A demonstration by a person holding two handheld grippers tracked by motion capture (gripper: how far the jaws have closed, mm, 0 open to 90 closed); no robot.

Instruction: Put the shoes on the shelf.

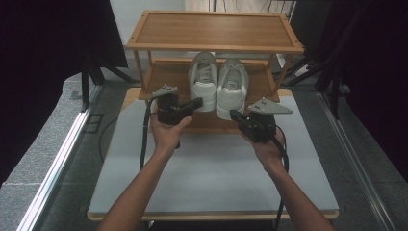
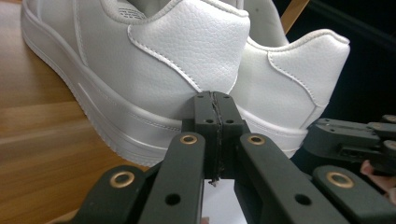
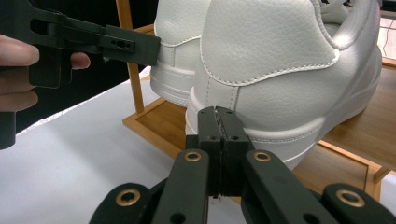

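My arms are hiding nothing; the rack [image 1: 144, 29] is holding two sneakers [image 1: 217, 86], and I'm pressing both grippers' [image 1: 197, 102] jaws clenched, empty, against their heels.

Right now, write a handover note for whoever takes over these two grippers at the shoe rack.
Left gripper: jaws shut, empty, tip at the heel of the left shoe.
Right gripper: jaws shut, empty, tip at the heel of the right shoe.
Both white shoes sit side by side on the middle shelf of the wooden rack, heels toward the person, overhanging the shelf edge.
Done: shoes are on the shelf.
Left: probably pushing the heels fully in; contact is hard to confirm.
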